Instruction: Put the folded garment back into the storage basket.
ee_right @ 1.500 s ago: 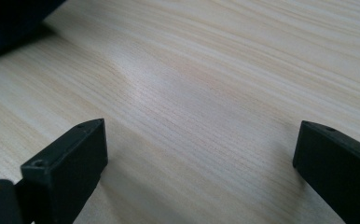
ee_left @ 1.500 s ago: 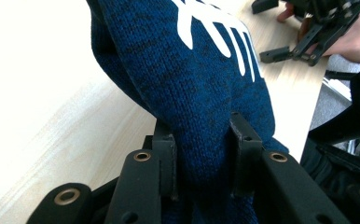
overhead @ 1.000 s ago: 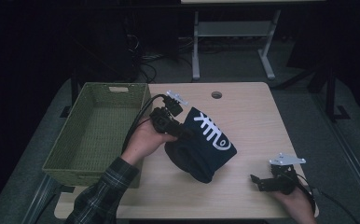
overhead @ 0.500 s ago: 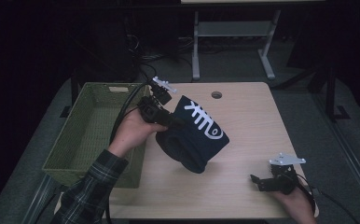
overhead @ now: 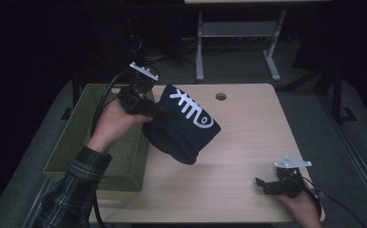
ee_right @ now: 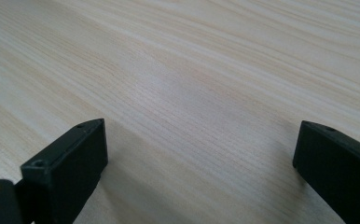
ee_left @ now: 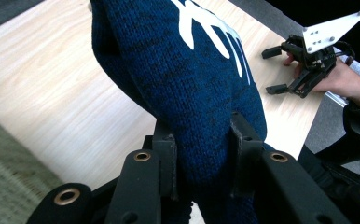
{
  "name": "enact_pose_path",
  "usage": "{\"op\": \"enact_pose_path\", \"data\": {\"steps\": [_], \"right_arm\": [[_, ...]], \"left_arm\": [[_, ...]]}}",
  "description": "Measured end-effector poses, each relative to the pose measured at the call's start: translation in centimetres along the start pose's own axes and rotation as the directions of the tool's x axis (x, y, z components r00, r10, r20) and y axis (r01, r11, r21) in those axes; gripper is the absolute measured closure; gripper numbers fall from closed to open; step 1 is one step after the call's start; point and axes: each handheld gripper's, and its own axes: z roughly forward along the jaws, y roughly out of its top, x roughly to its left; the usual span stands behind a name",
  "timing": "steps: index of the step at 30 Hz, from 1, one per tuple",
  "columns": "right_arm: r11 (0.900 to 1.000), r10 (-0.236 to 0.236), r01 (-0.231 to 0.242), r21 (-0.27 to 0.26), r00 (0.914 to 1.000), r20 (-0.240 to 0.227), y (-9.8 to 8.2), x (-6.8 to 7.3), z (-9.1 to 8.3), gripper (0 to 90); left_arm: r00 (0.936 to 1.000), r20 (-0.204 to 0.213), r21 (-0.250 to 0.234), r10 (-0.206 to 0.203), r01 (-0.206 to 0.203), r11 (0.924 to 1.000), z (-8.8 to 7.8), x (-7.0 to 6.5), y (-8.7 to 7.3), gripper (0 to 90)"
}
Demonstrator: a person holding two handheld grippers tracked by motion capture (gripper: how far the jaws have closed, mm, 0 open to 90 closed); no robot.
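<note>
So my left gripper (overhead: 160, 112) is clamped on the knit hat (overhead: 184, 126), lifted beside the basket (overhead: 77, 137) (not yet in); my right gripper (overhead: 263, 185) rests spread wide, empty.

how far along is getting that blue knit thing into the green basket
Done: the left gripper has clamped the blue knit piece and lifted it off the table. In hand: it hangs beside the green basket, nearest its right wall, not inside. Left: carry it over the rim and release. The right gripper rests open and empty near the table's front right corner.
</note>
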Motion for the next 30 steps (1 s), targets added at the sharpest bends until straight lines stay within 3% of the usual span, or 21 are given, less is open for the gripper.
{"op": "enact_pose_path", "data": {"steps": [14, 30], "right_arm": [[1.000, 0.000, 0.000, 0.000, 1.0000, 0.000, 0.0, 0.0, 0.0, 2.6], [1.000, 0.000, 0.000, 0.000, 1.0000, 0.000, 0.0, 0.0, 0.0, 2.6]], "left_arm": [[0.9965, -0.055, -0.039, -0.064, 0.062, 0.9973, -4.3, 1.9, -1.0, 69.3], [0.9804, -0.132, -0.087, -0.146, 0.136, 0.9869, -10.0, 3.9, -4.0, 69.3]]}}
